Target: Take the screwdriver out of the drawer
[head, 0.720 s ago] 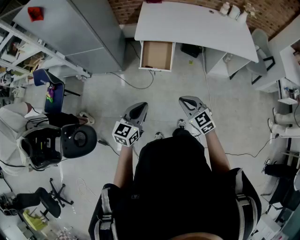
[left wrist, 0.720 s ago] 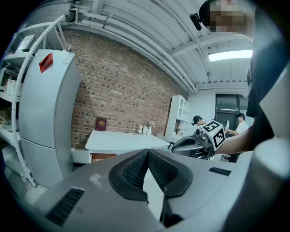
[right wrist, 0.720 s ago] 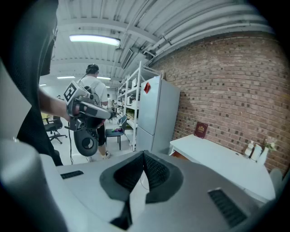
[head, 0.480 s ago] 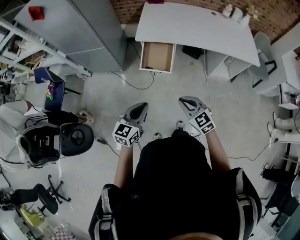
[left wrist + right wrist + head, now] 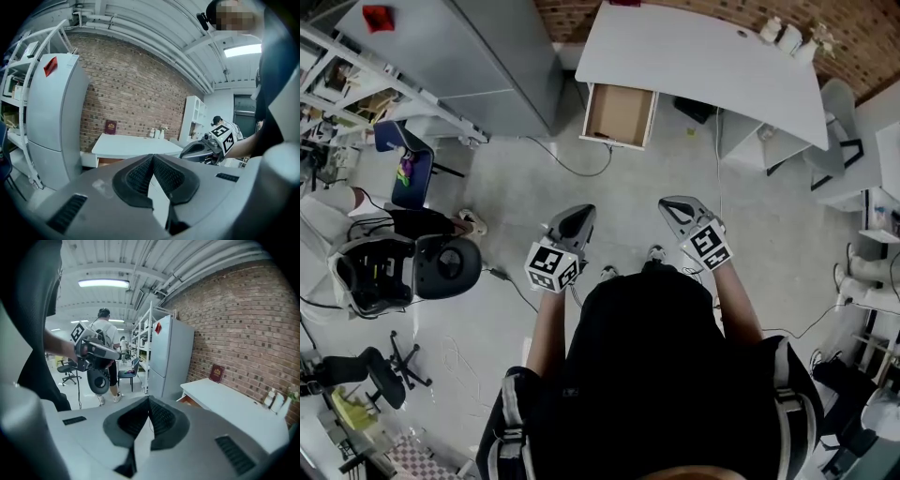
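Head view: the person's dark torso fills the near part of the frame and hides the floor directly below. Forearms show only from the elbow forward.

Left gripper (image 5: 578,217): held at waist height over bare floor (image 5: 516,197). In its own view the jaws meet at the tips, nothing between the pads (image 5: 140,174). Its grey body cuts off most of the drawer there.

Right gripper (image 5: 673,206): level with the left one, a gap apart. Jaws also pressed together and empty (image 5: 149,405).

Left of the person: an office chair (image 5: 442,268), partly tangled with other gear that is hard to sort out.

Far centre: drawer (image 5: 619,114) stands pulled out from under the left end of the white desk (image 5: 703,58), well apart from both grippers. Inside is plain brown. The screwdriver cannot be made out as such. Only a thin dark mark (image 5: 599,135) lies at the drawer's near edge, left of centre, too small to identify. In the right gripper view just an orange-brown corner of the drawer (image 5: 189,401) shows.

Far right on the desk: a few pale bottles (image 5: 780,36), blurred. Far left: grey fridge (image 5: 478,56). A red book (image 5: 110,127) leans on the brick wall (image 5: 136,89) behind the desk.
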### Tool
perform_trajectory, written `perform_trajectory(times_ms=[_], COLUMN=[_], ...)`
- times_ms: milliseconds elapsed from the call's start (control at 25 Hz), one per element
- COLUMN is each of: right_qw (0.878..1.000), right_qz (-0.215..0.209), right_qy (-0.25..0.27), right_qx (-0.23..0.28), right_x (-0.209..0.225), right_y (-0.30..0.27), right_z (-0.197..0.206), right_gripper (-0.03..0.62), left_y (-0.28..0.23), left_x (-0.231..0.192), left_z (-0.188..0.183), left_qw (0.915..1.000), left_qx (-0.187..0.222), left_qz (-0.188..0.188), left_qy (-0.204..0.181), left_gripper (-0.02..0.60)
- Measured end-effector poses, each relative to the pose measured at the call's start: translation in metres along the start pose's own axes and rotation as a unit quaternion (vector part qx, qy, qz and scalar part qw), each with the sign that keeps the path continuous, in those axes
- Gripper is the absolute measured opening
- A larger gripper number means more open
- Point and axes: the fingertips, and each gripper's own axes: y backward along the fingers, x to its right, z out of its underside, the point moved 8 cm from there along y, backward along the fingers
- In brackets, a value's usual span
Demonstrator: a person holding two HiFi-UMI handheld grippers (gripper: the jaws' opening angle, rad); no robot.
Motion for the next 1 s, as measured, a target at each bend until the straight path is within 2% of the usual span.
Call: perform_trajectory(times_ms=[320,720,1000], right_qw=[0.998,0.991,0.988], right_qz=[-0.053,-0.136,-0.151], right_qy=[0.017,0.018,0.037], right_qx=[-0.013,-0.006,-0.024], right_x=[0.022,0.044,0.047], right_y=[0.001,-0.002,-0.017], right_z=[0.021,0.039,0.037], right_gripper=[0.055,0.055,0.055], left_y=[-0.038,-0.052,-0.056], left_x=[0.024,0.046,0.043], left_z=[0.0,0.01,0.013], left_qw=[0.9998,0.9974,0.9965], left_qx=[-0.014,-0.016,-0.021], left_qz=[-0.016,-0.069,-0.08], left_qy=[-0.004,0.014,0.014], left_gripper=[0.017,0.017,0.017])
